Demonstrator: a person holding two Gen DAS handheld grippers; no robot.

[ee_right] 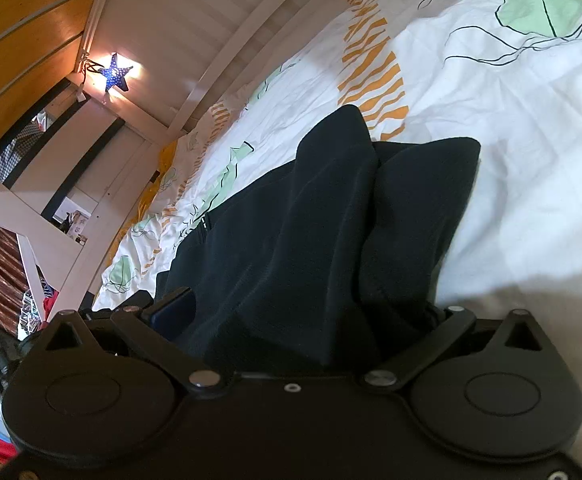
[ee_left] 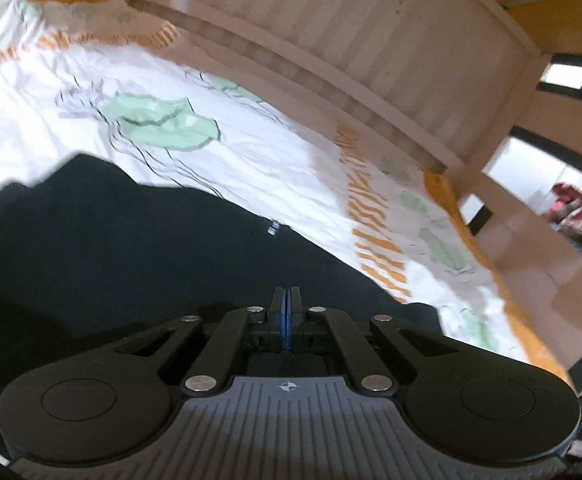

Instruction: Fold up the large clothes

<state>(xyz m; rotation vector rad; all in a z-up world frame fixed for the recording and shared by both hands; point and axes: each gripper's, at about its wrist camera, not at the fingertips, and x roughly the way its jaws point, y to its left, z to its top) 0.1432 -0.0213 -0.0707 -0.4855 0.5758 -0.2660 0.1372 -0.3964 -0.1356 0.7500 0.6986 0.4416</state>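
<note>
Garment: a dark garment (ee_right: 323, 240) is spread on the bed's patterned duvet (ee_right: 511, 128), bunched towards the right gripper (ee_right: 311, 320).
Left gripper (ee_left: 286, 300): jaws are pressed flat together; no cloth is seen between them.
Right gripper: jaws stand wide, fabric heaped between them; a grip cannot be confirmed, probably readied for a fold.
Writing: a small white tag (ee_left: 273, 227) is seen, unreadable.

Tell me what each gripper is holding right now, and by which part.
The left gripper is shut with nothing visible between its pads. The right gripper stands wide with the dark garment bunched between its fingers; an actual grip cannot be told.
</note>
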